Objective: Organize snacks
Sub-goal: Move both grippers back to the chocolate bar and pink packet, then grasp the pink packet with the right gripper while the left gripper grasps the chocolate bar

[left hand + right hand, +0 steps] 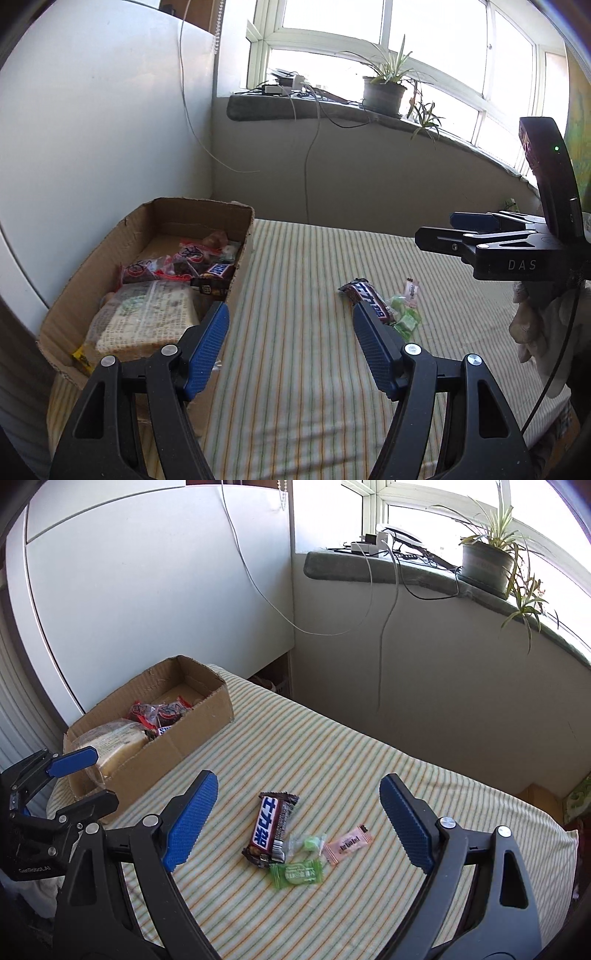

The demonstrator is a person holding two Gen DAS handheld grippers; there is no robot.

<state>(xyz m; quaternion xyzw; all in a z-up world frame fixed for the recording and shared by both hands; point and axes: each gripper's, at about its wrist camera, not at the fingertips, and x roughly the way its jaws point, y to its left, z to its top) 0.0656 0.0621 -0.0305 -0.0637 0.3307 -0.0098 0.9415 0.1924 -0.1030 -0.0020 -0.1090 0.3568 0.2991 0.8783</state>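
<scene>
A brown chocolate bar point(271, 829) lies on the striped cloth, with two green candies point(295, 875) and a pink candy point(347, 843) beside it. My right gripper point(298, 781) hovers over this cluster, open and holding nothing. To the left, a cardboard box point(199, 716) holds a bread pack point(147, 321), red snack packs point(166, 266) and another chocolate bar point(218, 271). My left gripper point(290, 308) is open and empty between the box point(243, 236) and the loose bar point(364, 295). Each view also shows the other gripper: the right point(436, 229) and the left point(103, 777).
The striped cloth point(295, 369) covers a table that ends near the wall at the far side. A windowsill point(406, 572) carries a potted plant point(487, 561) and a charger, from which cables hang. A white cabinet point(147, 572) stands behind the box. A gloved hand point(535, 332) holds the right gripper.
</scene>
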